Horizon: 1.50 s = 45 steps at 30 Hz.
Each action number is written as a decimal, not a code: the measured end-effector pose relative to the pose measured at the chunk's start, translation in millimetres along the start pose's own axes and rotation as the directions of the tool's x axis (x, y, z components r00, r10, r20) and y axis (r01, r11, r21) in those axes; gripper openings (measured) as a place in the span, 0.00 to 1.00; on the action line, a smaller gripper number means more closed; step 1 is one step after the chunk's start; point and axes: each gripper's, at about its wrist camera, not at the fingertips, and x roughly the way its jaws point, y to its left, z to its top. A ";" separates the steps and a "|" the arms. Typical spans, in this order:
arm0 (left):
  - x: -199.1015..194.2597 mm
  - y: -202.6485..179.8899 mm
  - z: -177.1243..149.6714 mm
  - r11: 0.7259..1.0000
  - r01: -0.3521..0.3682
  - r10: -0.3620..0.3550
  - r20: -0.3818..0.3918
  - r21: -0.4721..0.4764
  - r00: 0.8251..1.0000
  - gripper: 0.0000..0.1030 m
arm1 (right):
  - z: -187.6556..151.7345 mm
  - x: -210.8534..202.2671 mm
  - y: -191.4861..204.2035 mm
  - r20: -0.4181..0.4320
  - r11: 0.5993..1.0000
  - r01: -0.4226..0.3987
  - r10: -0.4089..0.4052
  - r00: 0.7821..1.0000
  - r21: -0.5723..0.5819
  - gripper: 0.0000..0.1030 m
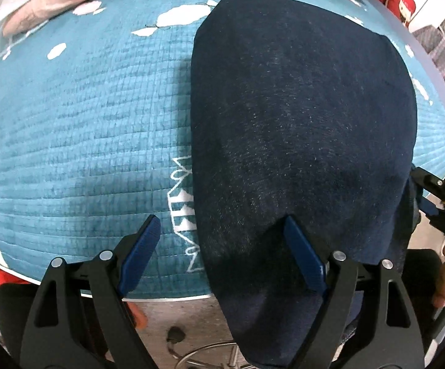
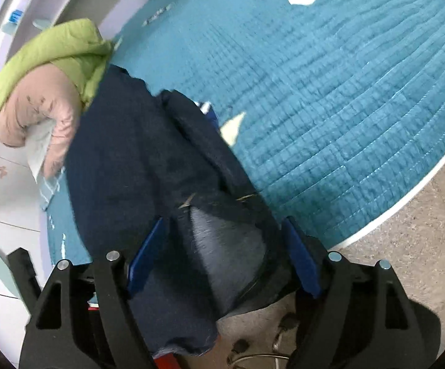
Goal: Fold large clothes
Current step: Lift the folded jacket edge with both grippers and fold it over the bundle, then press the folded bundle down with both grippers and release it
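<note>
Nearest in the left wrist view, the left gripper [image 1: 222, 255] is seen with its fingers [image 1: 139, 255] spread wide. One blue pad is over the quilt [image 1: 84, 123]; the other lies at the near edge of the garment [image 1: 299, 117], and nothing is pinched between them.

In the right wrist view, the right gripper [image 2: 222, 258] is also spread, with a thick bundle of the dark cloth [image 2: 148, 160] lying between its fingers [image 2: 147, 255]. The pads seem to stand at either side of the bundle, but whether they press on it cannot be told.

Beyond the grippers, the dark navy garment is laid on the teal quilt, with its near end hanging over the edge toward the floor [image 2: 407, 261]. In the left view it is seen as a smooth, rounded, narrowed panel, so at least one lengthwise fold is judged to be made. In the right view a seam and a paler inner face [image 2: 222, 255] are shown at the near end, where the layers are bunched rather than flat.

Farther back, a green and pink pile [image 2: 53, 70] is seen at the quilt's far edge, just beside the garment.

The task is judged to be partly done: the hanging near end is yet to be brought up and over, and the layers are yet to be squared and smoothed.
</note>
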 end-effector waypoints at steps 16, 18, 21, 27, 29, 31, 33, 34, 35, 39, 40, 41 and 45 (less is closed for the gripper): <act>13.7 16.9 4.2 0.992 0.070 -0.075 -0.038 -0.102 0.996 0.80 | 3.2 23.1 -16.3 -0.147 0.974 -0.207 0.219 0.965 0.094 0.88; 15.6 22.1 4.5 0.990 0.085 -0.089 -0.037 -0.115 0.995 0.80 | 2.3 22.4 -3.5 -0.186 0.965 -0.256 0.263 0.947 0.064 0.88; 17.4 27.5 2.9 0.986 0.102 -0.108 -0.033 -0.135 0.994 0.80 | 3.1 26.5 -9.4 -0.180 0.974 -0.216 0.225 0.957 0.072 0.87; 21.8 39.3 -9.8 0.962 0.150 -0.161 -0.030 -0.229 0.986 0.80 | -0.8 27.5 9.9 -0.136 0.994 -0.107 0.107 0.985 0.006 0.52; 19.6 39.0 -9.0 0.964 0.145 -0.155 -0.031 -0.222 0.987 0.77 | -1.2 18.1 9.5 -0.131 0.992 -0.125 0.125 0.983 0.009 0.28; 19.5 41.6 -7.4 0.957 0.172 -0.185 -0.034 -0.234 0.982 0.74 | -1.9 7.7 6.9 -0.125 0.981 -0.192 0.194 0.973 0.029 0.27; 22.6 50.4 -7.6 0.919 0.273 -0.294 -0.036 -0.285 0.955 0.75 | -3.4 5.8 13.3 -0.117 0.986 -0.169 0.167 0.979 -0.007 0.27; 22.4 54.1 -12.6 0.900 0.303 -0.328 -0.030 -0.313 0.944 0.76 | -3.1 8.7 13.8 -0.123 0.987 -0.158 0.155 0.980 -0.010 0.28; 23.2 56.2 -17.2 0.894 0.313 -0.338 -0.025 -0.322 0.941 0.77 | -2.4 12.0 13.2 -0.128 0.989 -0.150 0.149 0.980 0.002 0.29; 42.0 60.0 -30.1 0.866 0.333 -0.374 -0.041 -0.374 0.927 0.83 | -9.2 21.4 -8.5 -0.133 0.980 -0.166 0.179 0.975 0.106 0.38; 45.4 59.3 -30.7 0.870 0.327 -0.364 -0.034 -0.370 0.931 0.84 | -8.9 19.5 -9.4 -0.130 0.981 -0.164 0.178 0.975 0.107 0.37; 45.7 57.3 -29.8 0.882 0.317 -0.348 -0.029 -0.350 0.937 0.84 | -9.3 17.5 -7.1 -0.132 0.982 -0.158 0.170 0.977 0.102 0.31; 29.5 40.3 -27.8 0.925 0.317 -0.320 0.019 -0.210 0.947 0.54 | -2.7 10.2 38.7 -0.136 0.990 -0.136 0.133 0.982 -0.018 0.26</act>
